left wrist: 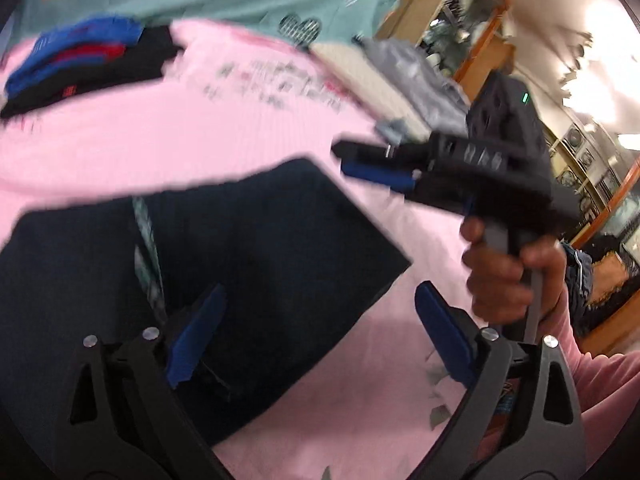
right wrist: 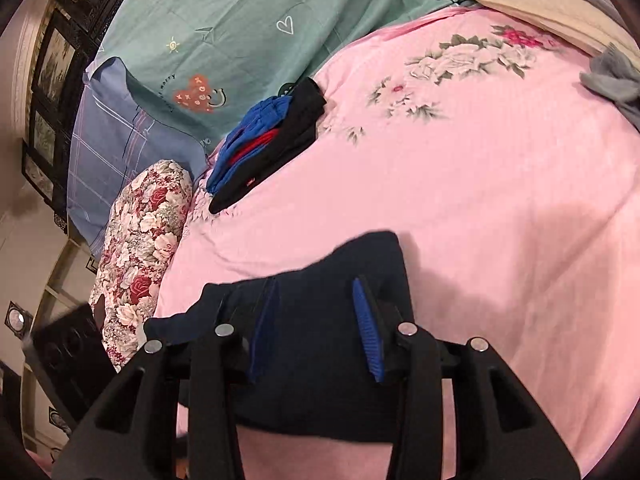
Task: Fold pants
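Dark navy fabric fills the lower left of the left wrist view: the folded navy pants (left wrist: 248, 248) lie flat on the pink floral bedsheet (left wrist: 200, 136), with a pale striped band running down them near the left side. The left tool (left wrist: 316, 340) stands wide open, its blue-padded fingers (left wrist: 196, 336) spread far apart; the left one is over the pants, the right one over bare sheet, and nothing is held between them. At the right of that frame a hand (left wrist: 508, 276) grips the handle of the right tool (left wrist: 376, 164), whose blue pads appear close together, though blur keeps me from telling if cloth is caught there.

In the right wrist view the right tool (right wrist: 316, 328) shows a moderate gap between its blue fingers (right wrist: 368, 332), and the navy pants (right wrist: 320, 320) sit between and beneath them; I cannot tell whether they are pinched.

In the upper middle of that frame a stack of folded blue, red and black clothes (right wrist: 264, 144) rests on the sheet's edge. A teal patterned quilt (right wrist: 240, 20) lies behind it, a floral red-and-white bolster (right wrist: 144, 232) at the left, and a grey crumpled garment (right wrist: 616, 80) at the far right. No containers are visible.
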`<state>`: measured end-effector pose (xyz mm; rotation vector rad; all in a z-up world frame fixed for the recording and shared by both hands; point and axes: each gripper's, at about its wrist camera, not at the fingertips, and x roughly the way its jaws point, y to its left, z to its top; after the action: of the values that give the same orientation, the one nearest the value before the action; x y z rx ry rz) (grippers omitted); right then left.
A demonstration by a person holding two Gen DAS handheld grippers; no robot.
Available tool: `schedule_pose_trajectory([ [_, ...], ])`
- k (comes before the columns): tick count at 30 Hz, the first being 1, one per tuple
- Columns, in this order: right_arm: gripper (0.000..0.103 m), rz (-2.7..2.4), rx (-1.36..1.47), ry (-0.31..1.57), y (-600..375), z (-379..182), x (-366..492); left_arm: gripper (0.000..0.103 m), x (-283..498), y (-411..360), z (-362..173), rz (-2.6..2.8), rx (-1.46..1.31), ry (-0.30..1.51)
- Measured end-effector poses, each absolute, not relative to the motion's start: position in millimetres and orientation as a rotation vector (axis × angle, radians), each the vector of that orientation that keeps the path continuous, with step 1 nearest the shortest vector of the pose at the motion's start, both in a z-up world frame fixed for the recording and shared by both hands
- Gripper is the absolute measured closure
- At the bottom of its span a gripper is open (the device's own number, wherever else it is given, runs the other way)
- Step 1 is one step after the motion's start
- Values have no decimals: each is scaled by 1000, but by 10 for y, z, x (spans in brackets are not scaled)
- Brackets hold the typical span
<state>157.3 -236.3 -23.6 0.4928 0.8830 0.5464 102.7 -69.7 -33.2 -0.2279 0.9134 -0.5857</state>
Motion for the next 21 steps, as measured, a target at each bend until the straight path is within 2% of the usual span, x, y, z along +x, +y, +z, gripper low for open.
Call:
schedule_pose_trajectory([
  [2, 62, 648, 496, 935, -2310, -327, 1757, 8, 1023, -607, -432, -596, -293, 935],
  [4, 67, 576, 475, 1027, -2295, -590, 2051, 7, 991, -530, -416, -601, -346, 929],
  [5, 94, 556, 487, 1027, -2360, -654, 2138, 7, 985, -516, -433, -605, -351, 931],
  [6, 103, 525, 513, 1027, -2442, -711, 2191, 7, 970, -503, -446, -609, -356, 929],
  [8, 103, 493, 613, 1025, -2590, -708, 2198, 7, 963, -513, -431, -607, -352, 925],
  [10, 91, 480, 590, 972, -2620, -536, 2048, 7, 961, -535, -420, -603, -340, 923],
  [11, 82, 509, 582, 941, -2609, -422, 1922, 7, 950, -544, -406, -602, -335, 921],
  [15, 80, 686, 588, 918, -2545, -193, 1476, 7, 934, -549, -272, -595, -300, 897],
  [20, 80, 613, 488, 1067, -2530, -558, 1103, 6, 1214, -561, -61, -625, -291, 846],
  [21, 81, 620, 508, 1038, -2565, -593, 1054, 6, 1316, -583, -81, -625, -284, 857],
])
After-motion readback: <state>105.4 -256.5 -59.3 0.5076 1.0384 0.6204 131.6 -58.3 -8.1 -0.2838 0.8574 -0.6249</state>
